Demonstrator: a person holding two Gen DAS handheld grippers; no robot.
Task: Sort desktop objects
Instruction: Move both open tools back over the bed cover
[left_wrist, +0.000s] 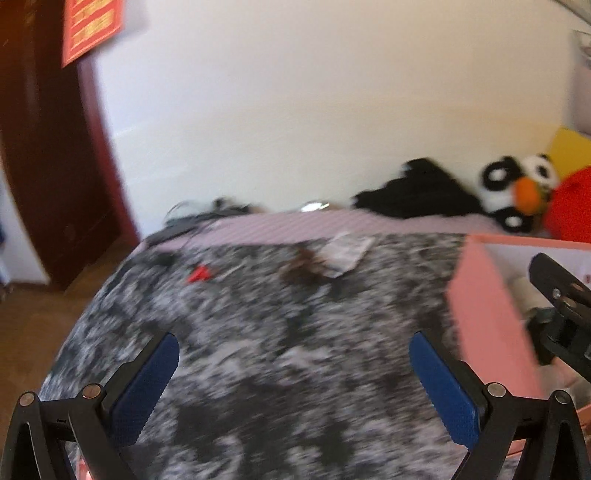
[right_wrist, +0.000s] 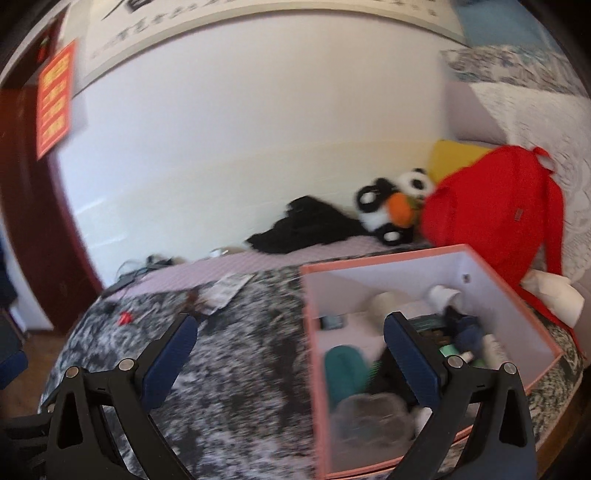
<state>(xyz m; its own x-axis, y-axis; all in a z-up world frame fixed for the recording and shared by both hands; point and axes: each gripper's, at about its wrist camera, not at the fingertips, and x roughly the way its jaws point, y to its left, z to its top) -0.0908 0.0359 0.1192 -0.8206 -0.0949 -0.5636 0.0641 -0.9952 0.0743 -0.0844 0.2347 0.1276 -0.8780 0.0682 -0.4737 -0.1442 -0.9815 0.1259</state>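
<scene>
Both shots are pretty smeared with motion blur, so small stuff is hard to read. Closest in, the left gripper (left_wrist: 293, 352) hangs over the grey-and-black mottled blanket (left_wrist: 258, 350) with its jaws spread wide and nothing between them. The right gripper (right_wrist: 290, 338) is the same deal, jaws wide apart and empty, its right finger out over the open pink box (right_wrist: 314, 369), the left one over the blanket. In the left view the right gripper pokes in at the right edge, over the box. The box sits on the right side of the blanket and already holds a jumble: a teal thing (right_wrist: 345, 373), a white cup (right_wrist: 443, 295) lying on its side, something dark blue, the rest too blurry to name. Further out on the blanket are a small red object (left_wrist: 199, 274), a brown lump (left_wrist: 301, 267) I can't identify, and a crumpled silvery packet (left_wrist: 345, 253) touching it. Past those, a pink striped sheet (left_wrist: 295, 225) with tangled cables (left_wrist: 199, 218) at its left end. Against the wall: a black garment (right_wrist: 303, 230), a panda plush (right_wrist: 393, 208), a red backpack (right_wrist: 495, 210) just behind the box with a yellow cushion (right_wrist: 454, 157) half hidden behind it.
</scene>
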